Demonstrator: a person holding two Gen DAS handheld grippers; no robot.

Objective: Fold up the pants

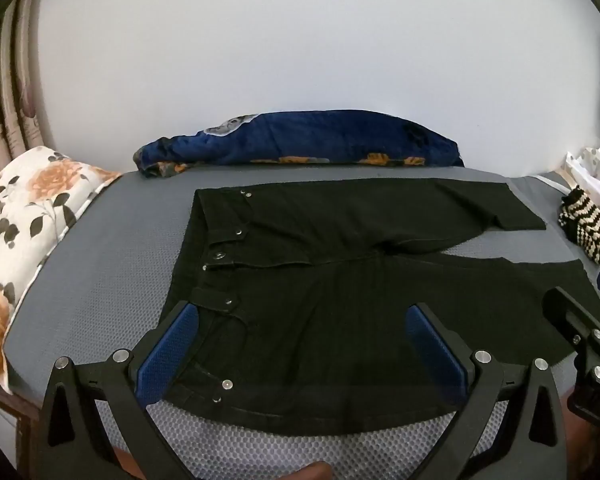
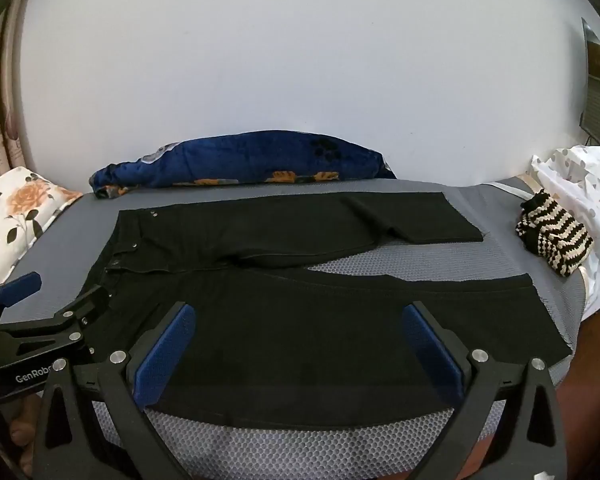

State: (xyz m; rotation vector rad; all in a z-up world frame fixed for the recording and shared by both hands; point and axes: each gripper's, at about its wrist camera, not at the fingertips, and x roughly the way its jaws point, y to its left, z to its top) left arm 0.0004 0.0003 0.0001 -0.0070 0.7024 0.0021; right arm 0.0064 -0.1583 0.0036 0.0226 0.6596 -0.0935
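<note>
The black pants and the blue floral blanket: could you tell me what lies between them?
Only a bare strip of grey mattress separates the black pants from the blue floral blanket, seen in both wrist views.

The floral pillow (image 1: 24, 216) runs off the left edge in both views; the right gripper (image 1: 580, 320) is cut by the left view's right edge; a near strip of the black pants (image 2: 300, 320) hides behind gripper fingers.

one pair of black pants (image 1: 340, 280) flat on the grey mattress (image 1: 100, 280), two grippers over its near edge, left gripper (image 1: 300, 344), right gripper (image 2: 300, 344), one floral pillow (image 1: 20, 232) left of pants, one blue blanket (image 1: 300, 140) behind, one striped knit item (image 2: 556, 240) right
</note>
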